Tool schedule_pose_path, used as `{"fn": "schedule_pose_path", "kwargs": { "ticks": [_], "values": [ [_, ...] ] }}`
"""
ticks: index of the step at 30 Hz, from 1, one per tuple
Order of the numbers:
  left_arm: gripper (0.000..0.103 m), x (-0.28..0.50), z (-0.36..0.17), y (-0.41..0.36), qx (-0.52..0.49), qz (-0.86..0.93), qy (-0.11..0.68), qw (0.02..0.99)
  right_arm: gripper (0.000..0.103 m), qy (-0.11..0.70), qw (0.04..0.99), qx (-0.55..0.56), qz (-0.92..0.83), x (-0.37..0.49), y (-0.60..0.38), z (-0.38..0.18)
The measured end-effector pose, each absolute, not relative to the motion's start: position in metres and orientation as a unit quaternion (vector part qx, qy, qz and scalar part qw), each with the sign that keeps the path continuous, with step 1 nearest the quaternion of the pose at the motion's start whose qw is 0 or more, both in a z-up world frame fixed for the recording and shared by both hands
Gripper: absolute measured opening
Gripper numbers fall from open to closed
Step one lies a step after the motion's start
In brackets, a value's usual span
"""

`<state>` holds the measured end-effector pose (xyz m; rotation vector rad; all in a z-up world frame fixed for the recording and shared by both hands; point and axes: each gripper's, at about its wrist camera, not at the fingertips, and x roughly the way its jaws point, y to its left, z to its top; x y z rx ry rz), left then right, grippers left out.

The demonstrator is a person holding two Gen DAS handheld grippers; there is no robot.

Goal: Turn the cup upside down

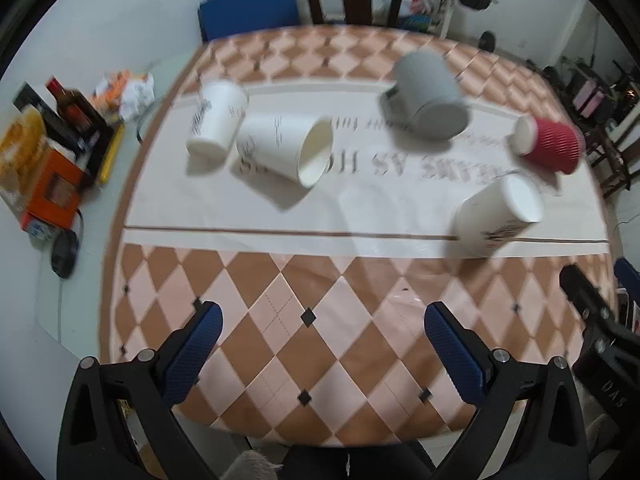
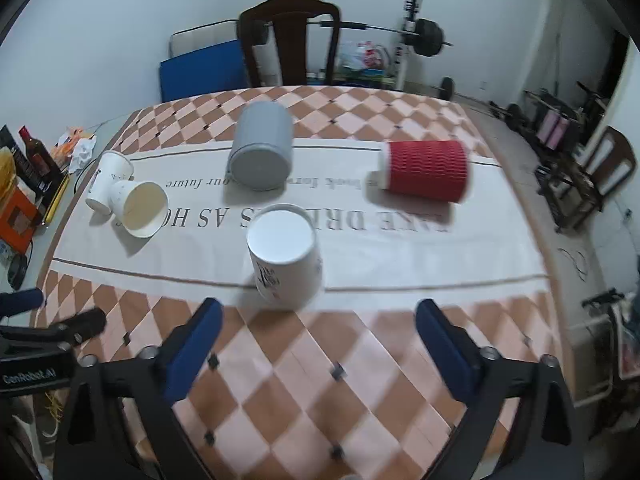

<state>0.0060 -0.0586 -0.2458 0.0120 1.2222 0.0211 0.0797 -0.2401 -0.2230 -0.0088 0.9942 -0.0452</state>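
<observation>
Five cups are scattered on the white strip of the tablecloth (image 2: pixel 400 248): a white paper cup (image 2: pixel 285 254) is seen upside down, base up, just ahead of the right gripper (image 2: pixel 318 320), with nothing between the two. A grey cup (image 2: pixel 262 148) is lying on its side behind it, a red ribbed cup (image 2: pixel 424 170) on its side off to the right, and two more white cups over on the left, one tipped cup (image 2: pixel 138 208) with its mouth facing the camera and touching another white cup (image 2: pixel 108 182) behind it. Both sets of jaws are spread wide and nothing is held by either; the left gripper (image 1: pixel 320 338) is kept over the checkered part of the cloth, well back from the cups. A dark wooden chair (image 2: pixel 290 36), a blue mat (image 2: pixel 200 68) and a barbell (image 2: pixel 428 36) are parked against the far wall. Boxes and a bottle (image 1: pixel 72 108) are piled off the table's left edge. Everything's a bit motion-blurred, so the cloth's lettering can only be partly read, and the prints on the cups can't be made out.
</observation>
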Motion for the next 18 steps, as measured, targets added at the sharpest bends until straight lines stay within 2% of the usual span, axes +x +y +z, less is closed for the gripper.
{"fn": "schedule_pose_path", "kwargs": {
  "ticks": [12,18],
  "values": [
    [0.103,-0.058,-0.096,-0.059,0.011,-0.020,0.482,0.876,0.102,0.438,0.895,-0.015,-0.082,-0.017,-0.249,-0.062],
    [0.103,-0.083,-0.047,-0.058,0.010,-0.021,0.446,0.895,0.102,0.429,0.899,0.003,-0.092,-0.048,-0.255,-0.005]
  ]
}}
